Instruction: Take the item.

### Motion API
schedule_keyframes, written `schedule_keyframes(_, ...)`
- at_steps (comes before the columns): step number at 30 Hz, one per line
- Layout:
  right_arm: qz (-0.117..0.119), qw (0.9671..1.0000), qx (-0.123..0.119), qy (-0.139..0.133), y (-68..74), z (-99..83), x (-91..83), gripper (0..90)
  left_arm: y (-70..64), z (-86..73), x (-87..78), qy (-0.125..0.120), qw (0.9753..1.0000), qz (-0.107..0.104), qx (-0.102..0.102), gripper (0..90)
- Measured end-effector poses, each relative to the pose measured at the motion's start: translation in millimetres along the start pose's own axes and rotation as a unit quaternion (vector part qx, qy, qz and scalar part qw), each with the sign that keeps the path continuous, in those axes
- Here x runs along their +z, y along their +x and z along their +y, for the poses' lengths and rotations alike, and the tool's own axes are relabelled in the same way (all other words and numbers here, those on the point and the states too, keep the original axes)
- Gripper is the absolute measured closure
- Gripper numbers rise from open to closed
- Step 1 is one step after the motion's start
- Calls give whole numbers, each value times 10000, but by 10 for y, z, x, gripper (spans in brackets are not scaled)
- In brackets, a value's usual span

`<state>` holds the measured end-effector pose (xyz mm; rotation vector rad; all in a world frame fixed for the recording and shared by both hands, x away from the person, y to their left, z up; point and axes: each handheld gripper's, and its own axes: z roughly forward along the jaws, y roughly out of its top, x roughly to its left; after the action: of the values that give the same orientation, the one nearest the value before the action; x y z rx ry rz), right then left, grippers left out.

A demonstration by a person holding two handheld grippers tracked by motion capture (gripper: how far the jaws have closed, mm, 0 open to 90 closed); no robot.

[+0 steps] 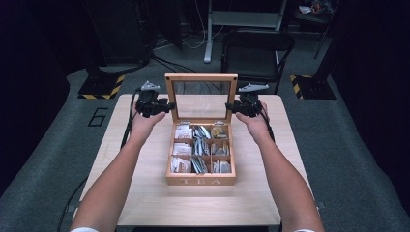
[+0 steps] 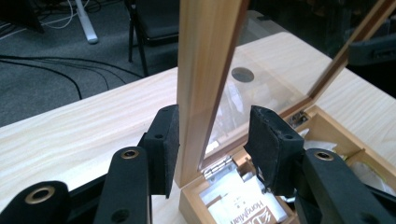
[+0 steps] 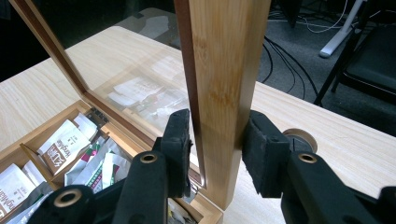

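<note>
**Both tongs at the raised lid of the tea box**

We see a wooden tea box (image 1: pixel 200 159) standing near the middle of the desk (image 1: pixel 145 203), its front wall marked "TEA" and facing the near edge. Its glass lid (image 1: pixel 201 96) stands upright at the back of the box, on the side toward the far edge of the desk. Inside, the compartments hold tea bags (image 1: pixel 199 147) in paper and foil sachets.

Our left gripper (image 1: pixel 153 107) sits at the left side rail of the lid. In the left gripper view its jaws stand apart: the left pad rests against the outer face of the wooden rail (image 2: pixel 205 79), while the right pad stays clear of it, over the glass and the hinge (image 2: pixel 219 167).

Our right gripper (image 1: pixel 244 107) sits at the right side rail. In the right gripper view the jaws straddle that rail (image 3: pixel 224 93), one pad on the glass side and one on the outer side, both just beside the wood; we cannot tell whether they press on it.

Beyond the far edge of the desk a black chair (image 1: pixel 256 50) stands on the grey floor.
</note>
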<state>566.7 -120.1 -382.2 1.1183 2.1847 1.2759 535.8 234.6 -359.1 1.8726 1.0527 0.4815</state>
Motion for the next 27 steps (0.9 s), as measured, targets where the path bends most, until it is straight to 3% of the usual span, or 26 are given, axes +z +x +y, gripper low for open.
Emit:
schedule_keyframes(2,8,10000,16,32,-2,12,1,630,12,-33,-16,-60,9999,-59,-56,538)
schedule_keyframes(5,21,9999,-8,163,-5,45,4,630,35,-82,-24,94,9999,-73,-122,537)
schedule_keyframes(13,-19,9998,-22,208,-23,75,36,631,30,-95,-112,138,9998,-131,-67,532)
schedule_keyframes(15,-40,9998,55,198,-25,74,49,632,17,-112,-132,100,9998,-151,0,532)
schedule_keyframes(21,-45,9998,159,104,-69,72,100,633,9,-208,-136,222,9996,-193,-26,533)
schedule_keyframes(27,-5,9995,271,181,-117,96,137,638,27,-304,-182,231,9995,-218,-90,533)
